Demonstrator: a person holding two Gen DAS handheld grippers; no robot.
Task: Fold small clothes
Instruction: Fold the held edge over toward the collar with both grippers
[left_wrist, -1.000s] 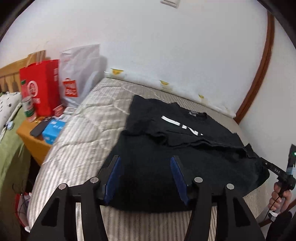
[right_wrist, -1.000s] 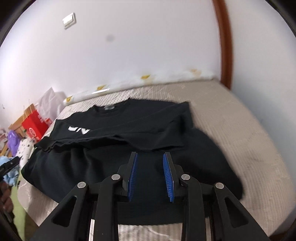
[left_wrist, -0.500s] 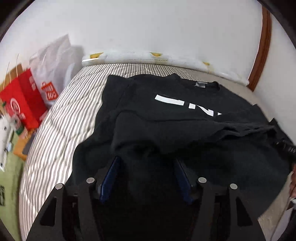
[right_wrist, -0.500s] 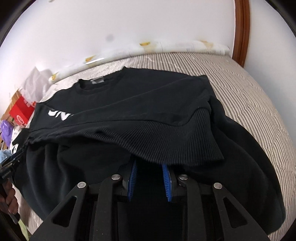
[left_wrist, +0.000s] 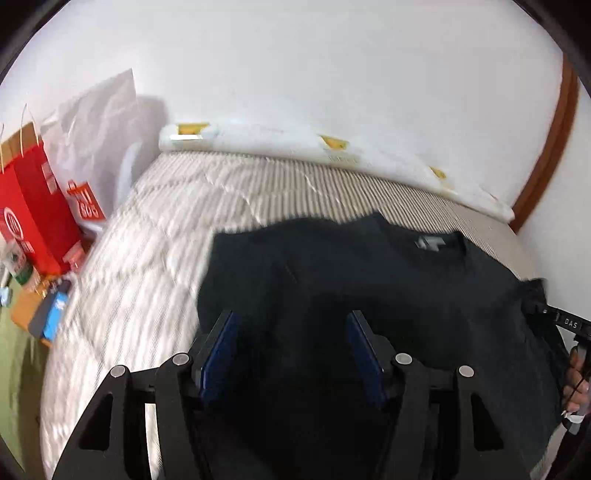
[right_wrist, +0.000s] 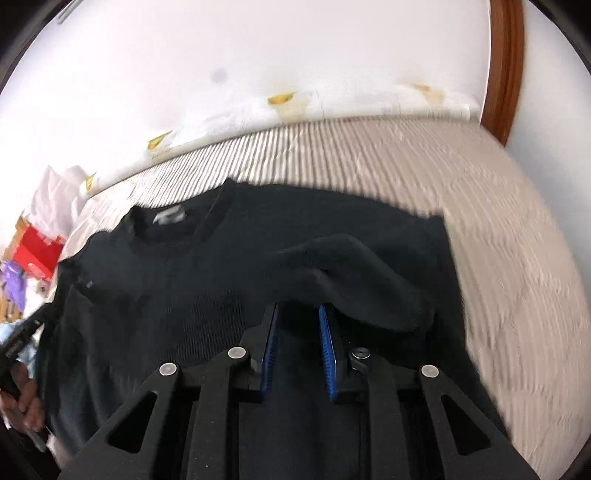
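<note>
Since the earlier frames the black sweater (left_wrist: 369, 295) has been folded over: the white lettering formerly visible on its chest is now covered, and plain black fabric reaches up near the collar with its grey label (left_wrist: 428, 243). It lies on the striped mattress (left_wrist: 166, 229), neckline toward the wall. Left gripper (left_wrist: 291, 347) sits low over the near part of the garment, jaws spread wide, blue pads (left_wrist: 221, 350) well apart with cloth seen between them. Right gripper (right_wrist: 297, 339) has its jaws narrowly parted; a ribbed fold of the sweater (right_wrist: 369, 288) drapes just beyond its tips, and motion blur prevents confirming whether any cloth is pinched. A red paper bag (left_wrist: 33, 206) and a white shopping bag (left_wrist: 96, 140) stand beside the bed on the left. A rolled white cover (left_wrist: 295, 147) lies along the wall.
</note>
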